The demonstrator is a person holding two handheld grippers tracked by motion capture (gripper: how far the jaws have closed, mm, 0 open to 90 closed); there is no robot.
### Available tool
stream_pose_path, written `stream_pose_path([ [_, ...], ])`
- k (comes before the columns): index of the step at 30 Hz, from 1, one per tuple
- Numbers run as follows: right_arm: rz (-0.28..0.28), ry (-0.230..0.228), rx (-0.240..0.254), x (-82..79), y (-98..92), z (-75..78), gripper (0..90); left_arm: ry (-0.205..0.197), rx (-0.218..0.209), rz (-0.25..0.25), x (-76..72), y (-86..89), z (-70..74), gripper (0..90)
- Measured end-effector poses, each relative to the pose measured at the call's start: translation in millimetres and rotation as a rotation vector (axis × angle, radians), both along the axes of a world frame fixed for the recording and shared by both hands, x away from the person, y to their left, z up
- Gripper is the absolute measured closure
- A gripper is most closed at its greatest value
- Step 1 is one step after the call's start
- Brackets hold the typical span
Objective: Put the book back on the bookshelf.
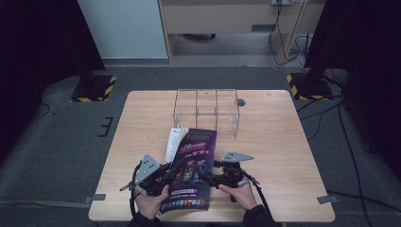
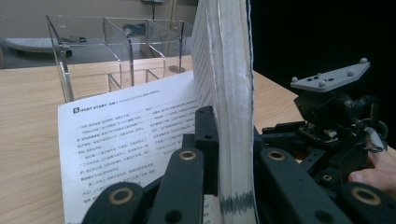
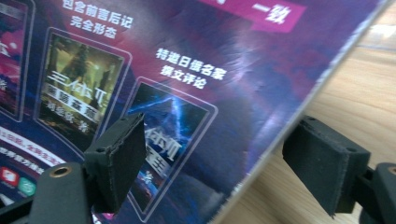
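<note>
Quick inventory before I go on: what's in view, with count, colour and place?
Book: one, purple cover, near table edge, part of it clamped upright, one page lying flat.
Organiser: one, clear, compartments, far side of table.
Table: one, light wood.
Stand bases: two, black with yellow stripes, on floor at the far corners.
Left gripper: black, shut on book.
Right gripper: black, open, jaws either side of the cover's edge.
Hands: two, near edge.

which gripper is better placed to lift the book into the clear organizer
Left. The left gripper is shut on the book pages; the right gripper is open at the cover edge, gripping nothing.
</note>
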State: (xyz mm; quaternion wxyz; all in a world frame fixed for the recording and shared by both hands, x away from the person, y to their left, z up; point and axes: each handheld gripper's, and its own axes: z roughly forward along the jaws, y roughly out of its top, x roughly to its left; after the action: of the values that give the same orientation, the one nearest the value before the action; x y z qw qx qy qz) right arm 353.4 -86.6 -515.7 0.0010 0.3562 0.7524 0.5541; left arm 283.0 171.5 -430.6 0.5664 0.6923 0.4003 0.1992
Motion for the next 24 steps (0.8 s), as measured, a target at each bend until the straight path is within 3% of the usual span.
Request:
stream_pose_path([
  [8,0.052,0.043,0.075,2.3,5.8,-4.0,21.8,-0.016,0.0,-0.018,-1.2,-1.2,-0.1,83.1],
  [13,0.064,0.055,0.08,1.2,7.8,-4.1,22.9,-0.016,-0.009,-0.025,-1.0,0.1,-1.2,83.1],
  [17,0.088,0.085,0.105,-1.3,3.5,-0.6,32.1,-0.012,-0.025,-0.027,0.3,1.9,-2.7,83.1],
  [19,0.096,0.077,0.114,-3.2,1.9,1.2,33.9,-0.009,-0.032,-0.027,1.2,3.4,-3.3,83.1],
  [24,0.082,0.091,0.095,-1.8,2.4,-0.1,39.7,0.002,-0.035,-0.029,2.9,3.0,-7.0,83.1],
])
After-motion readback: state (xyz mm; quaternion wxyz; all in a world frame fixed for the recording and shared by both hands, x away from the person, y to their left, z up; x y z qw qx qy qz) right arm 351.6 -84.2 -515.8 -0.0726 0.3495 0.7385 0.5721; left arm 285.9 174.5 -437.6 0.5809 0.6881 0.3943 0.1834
